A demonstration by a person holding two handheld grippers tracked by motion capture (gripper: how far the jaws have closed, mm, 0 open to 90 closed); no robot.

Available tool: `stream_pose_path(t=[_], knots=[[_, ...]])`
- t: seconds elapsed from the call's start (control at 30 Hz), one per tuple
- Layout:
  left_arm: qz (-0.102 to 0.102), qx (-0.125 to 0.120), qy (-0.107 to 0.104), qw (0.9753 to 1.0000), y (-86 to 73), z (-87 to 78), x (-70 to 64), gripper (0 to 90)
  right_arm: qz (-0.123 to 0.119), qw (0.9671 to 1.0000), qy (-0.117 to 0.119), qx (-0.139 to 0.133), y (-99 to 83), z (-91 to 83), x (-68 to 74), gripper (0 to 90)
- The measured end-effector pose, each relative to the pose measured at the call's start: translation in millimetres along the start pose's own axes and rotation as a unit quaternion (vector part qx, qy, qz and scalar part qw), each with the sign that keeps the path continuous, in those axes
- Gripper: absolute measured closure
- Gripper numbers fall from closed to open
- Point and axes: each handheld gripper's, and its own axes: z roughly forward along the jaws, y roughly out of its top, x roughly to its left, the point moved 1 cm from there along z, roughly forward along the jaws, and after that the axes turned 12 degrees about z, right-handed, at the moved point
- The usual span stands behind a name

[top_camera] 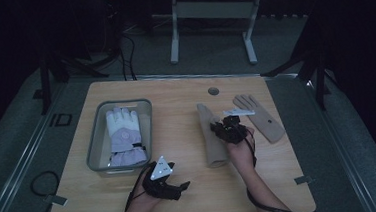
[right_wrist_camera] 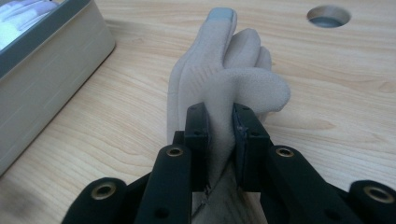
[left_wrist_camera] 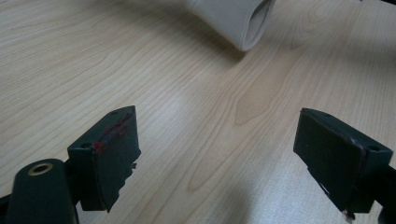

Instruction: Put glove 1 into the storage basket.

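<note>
A beige knit glove [top_camera: 211, 134] lies lengthwise in the middle of the wooden table [top_camera: 187, 196]. My right gripper [top_camera: 230, 128] is shut on its edge, and the gripper view shows the jaws pinching a raised fold of that beige glove [right_wrist_camera: 224, 79]. A second beige glove [top_camera: 261, 116] lies flat to the right. My left gripper [top_camera: 169, 187] rests low near the front edge, open, with bare wood between its jaws [left_wrist_camera: 219, 154]. The held glove's cuff opening [left_wrist_camera: 243, 21] shows ahead of it.
A grey tray [top_camera: 96, 142] at the left holds white and lilac padded gloves [top_camera: 124, 135]; its wall [right_wrist_camera: 42, 88] stands close to the left of my right gripper. A cable hole [top_camera: 213, 91] sits near the far edge. A white table frame [top_camera: 210, 19] stands beyond.
</note>
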Motion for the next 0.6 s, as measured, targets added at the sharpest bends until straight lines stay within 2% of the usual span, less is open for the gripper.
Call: stream_pose_path(t=[0.1, 0.17, 0.27, 0.33, 0.4, 0.6], knots=[[0.003, 0.001, -0.002, 1.0000, -0.8, -0.1, -2.7, 14.3, 0.009, 0.9999, 0.003, 0.005, -10.6, 4.5, 4.3, 77.3], [0.005, 0.002, -0.002, 1.0000, -1.0, 0.0, -3.7, 14.3, 0.012, 0.9997, 0.002, 0.022, -21.8, 12.5, 4.1, 77.2], [0.004, 0.002, -0.003, 1.0000, -1.3, 0.2, -3.6, 14.3, 0.006, 0.9991, -0.001, 0.042, -36.5, 21.4, 2.6, 76.7], [0.004, 0.003, -0.004, 1.0000, -1.6, 0.6, -3.3, 14.3, 0.006, 0.9989, -0.006, 0.046, -44.1, 24.4, 1.4, 76.0], [0.004, 0.003, -0.004, 1.0000, -2.1, 1.4, -3.2, 14.3, -0.003, 0.9984, -0.004, 0.057, -51.3, 28.5, -0.3, 74.1], [0.004, 0.004, -0.006, 1.0000, -2.5, 2.3, -4.4, 14.3, -0.038, 0.9974, 0.005, 0.060, -58.4, 30.2, 2.0, 59.5]])
